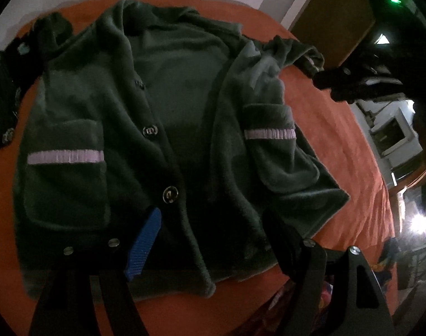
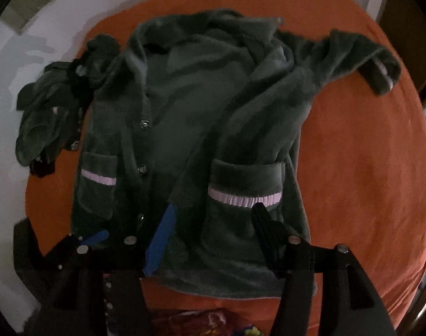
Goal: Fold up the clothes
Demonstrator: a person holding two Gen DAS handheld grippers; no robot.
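Jacket (image 2: 190,128) flat on orange bedcover (image 2: 353,168), collar far, hem near; both claws apart, empty.

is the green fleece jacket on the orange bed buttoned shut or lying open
Open. The jacket lies spread on the orange bed cover, its front panels parted, the inner back showing between them; the buttons sit unfastened along one edge.

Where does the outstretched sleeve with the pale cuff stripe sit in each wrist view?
Left wrist view: the sleeve is upper right, its cuff just left of the dark gripper entering from the right edge.
Right wrist view: the sleeve is upper right, cuff hanging over the orange cover.
Shared landmark: the pocket with a lilac stripe below that sleeve.
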